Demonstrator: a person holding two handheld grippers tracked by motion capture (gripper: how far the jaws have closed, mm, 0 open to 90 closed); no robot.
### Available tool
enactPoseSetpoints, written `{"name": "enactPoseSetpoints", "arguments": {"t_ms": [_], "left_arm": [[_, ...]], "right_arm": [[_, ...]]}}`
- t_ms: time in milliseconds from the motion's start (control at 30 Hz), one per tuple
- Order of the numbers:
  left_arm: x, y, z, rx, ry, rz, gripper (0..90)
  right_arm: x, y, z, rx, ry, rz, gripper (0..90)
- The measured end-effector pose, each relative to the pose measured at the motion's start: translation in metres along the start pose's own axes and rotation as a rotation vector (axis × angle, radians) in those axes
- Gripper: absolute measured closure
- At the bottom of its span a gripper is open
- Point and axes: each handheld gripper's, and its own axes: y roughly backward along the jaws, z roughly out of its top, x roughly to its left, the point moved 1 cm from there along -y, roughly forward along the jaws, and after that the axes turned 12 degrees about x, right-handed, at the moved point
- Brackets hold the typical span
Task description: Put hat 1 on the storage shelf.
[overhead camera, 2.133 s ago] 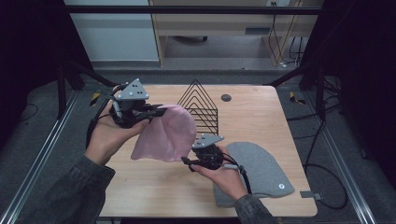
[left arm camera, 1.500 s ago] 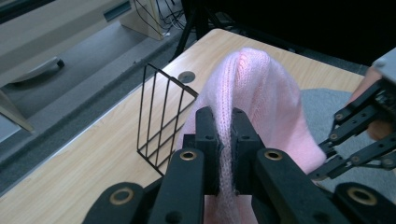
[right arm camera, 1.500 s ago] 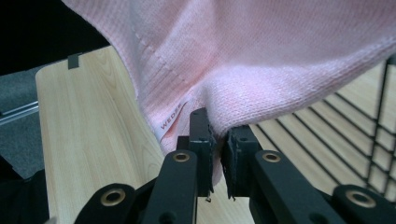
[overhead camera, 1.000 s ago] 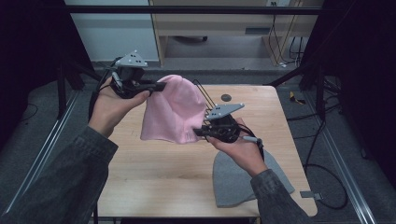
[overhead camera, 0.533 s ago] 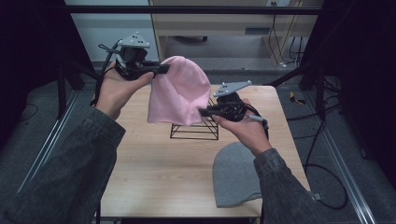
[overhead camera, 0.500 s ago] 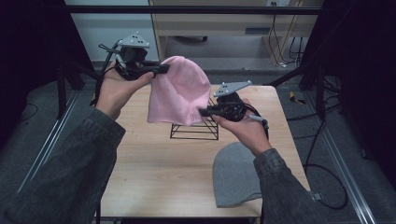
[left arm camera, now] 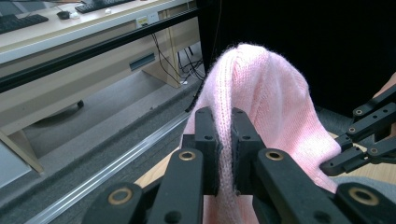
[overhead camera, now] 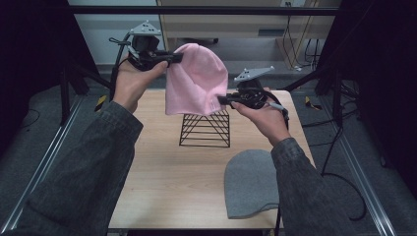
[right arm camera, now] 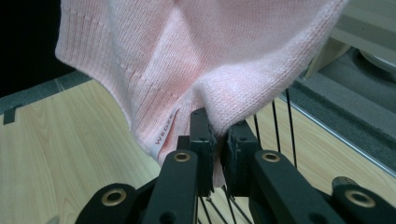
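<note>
A pink knit beanie (overhead camera: 195, 78) hangs in the air above a black wire pyramid stand (overhead camera: 205, 129) on the wooden table (overhead camera: 162, 172). My left gripper (overhead camera: 169, 58) is shut on the beanie's upper left edge, the knit pinched between its jaws (left arm camera: 225, 140). My right gripper (overhead camera: 221, 100) is shut on the beanie's lower right hem beside a small white label (right arm camera: 164, 134). In the right gripper view the stand's wires (right arm camera: 280, 126) run just behind the jaws. In the left gripper view the right gripper (left arm camera: 359, 140) shows at the far right.
A grey beanie (overhead camera: 253, 183) lies flat at the table's near right corner. A small dark round object (right arm camera: 344, 182) sits on the table by the stand. Metal frame rails (overhead camera: 366, 182) flank the table; a desk with keyboards (left arm camera: 70, 18) stands beyond.
Both grippers have lifted the pink beanie off the table and carried it up and back, so it now hangs over the wire stand.
</note>
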Motion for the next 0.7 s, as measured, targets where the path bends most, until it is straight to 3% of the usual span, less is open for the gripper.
{"name": "enactPoseSetpoints", "arguments": {"t_ms": [567, 700], "left_arm": [[0.004, -0.006, -0.002, -0.005, 0.005, 0.018, 83.9], [0.008, -0.013, -0.002, -0.021, 0.026, 0.015, 83.8]], "right_arm": [[-0.008, -0.008, 0.001, -0.005, -0.019, -0.017, 83.6], [-0.011, -0.011, 0.001, -0.011, -0.031, -0.023, 83.5]]}}
